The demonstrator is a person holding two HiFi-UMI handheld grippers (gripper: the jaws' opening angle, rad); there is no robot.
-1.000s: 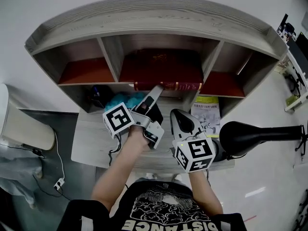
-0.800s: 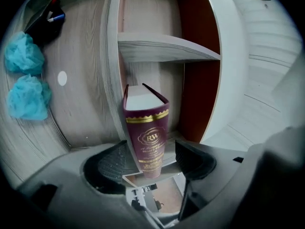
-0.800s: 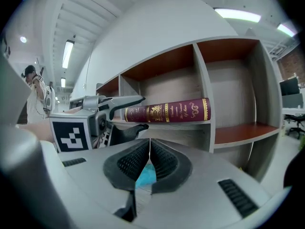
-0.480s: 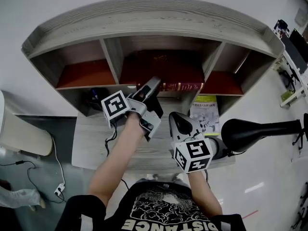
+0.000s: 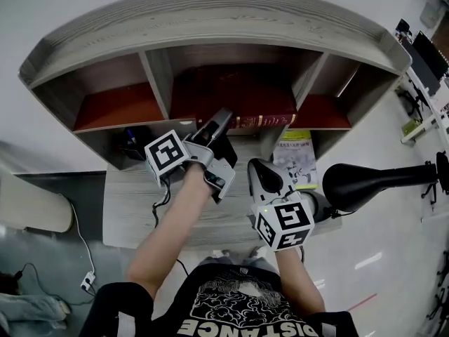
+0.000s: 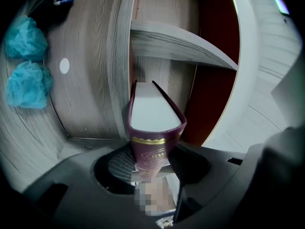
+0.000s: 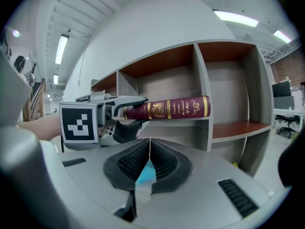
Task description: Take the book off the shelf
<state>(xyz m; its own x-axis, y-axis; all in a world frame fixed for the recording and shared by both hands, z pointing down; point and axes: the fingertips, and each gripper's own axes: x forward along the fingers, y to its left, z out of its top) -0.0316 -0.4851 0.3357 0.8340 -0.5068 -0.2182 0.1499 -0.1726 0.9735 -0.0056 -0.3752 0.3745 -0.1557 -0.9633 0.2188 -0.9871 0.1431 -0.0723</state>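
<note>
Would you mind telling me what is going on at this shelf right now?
A person with a gripper in each hand is taking a maroon hardback book with gold lettering from the middle compartment of the grey wooden shelf unit. The left gripper has its jaws closing on the book's near end; the book lies flat on the shelf. The right gripper hovers over the grey desk, jaws together, holding nothing.

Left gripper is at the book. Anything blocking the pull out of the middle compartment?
Nothing visible. The left gripper is closing its jaws on one end of the book, which lies alone at the front edge of the shelf; the right gripper, shut, sits lower, to the right.
</note>
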